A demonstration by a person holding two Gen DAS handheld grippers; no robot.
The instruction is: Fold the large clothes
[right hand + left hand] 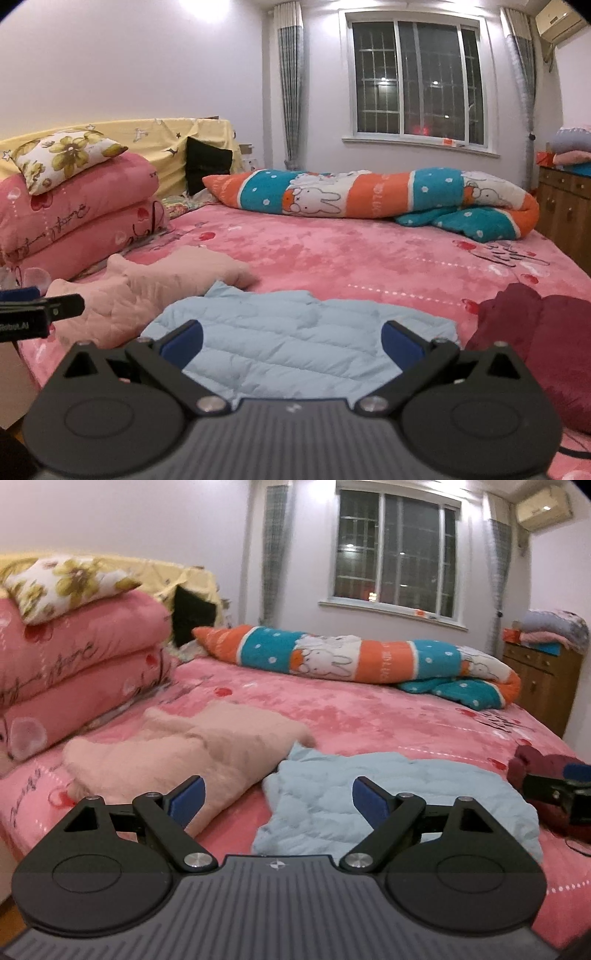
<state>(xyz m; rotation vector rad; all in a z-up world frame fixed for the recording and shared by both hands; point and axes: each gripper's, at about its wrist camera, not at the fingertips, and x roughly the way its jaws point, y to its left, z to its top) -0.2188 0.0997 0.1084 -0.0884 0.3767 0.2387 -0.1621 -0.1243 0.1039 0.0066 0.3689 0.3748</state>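
A light blue quilted jacket (399, 794) (295, 332) lies spread on the pink bed near its front edge. A pale pink padded garment (177, 757) (155, 288) lies to its left, and a dark red garment (543, 775) (535, 332) to its right. My left gripper (279, 799) is open, hovering over the gap between the pink garment and the blue jacket's left side. My right gripper (291, 341) is open above the blue jacket's near part. Neither holds anything. Each gripper shows at the edge of the other's view.
Folded pink quilts (74, 664) with a floral pillow (62, 583) are stacked at the bed's left. A rolled orange and teal rabbit-print quilt (351, 657) (369, 199) lies along the far side. A wooden cabinet (543, 679) stands at right under a window (417, 74).
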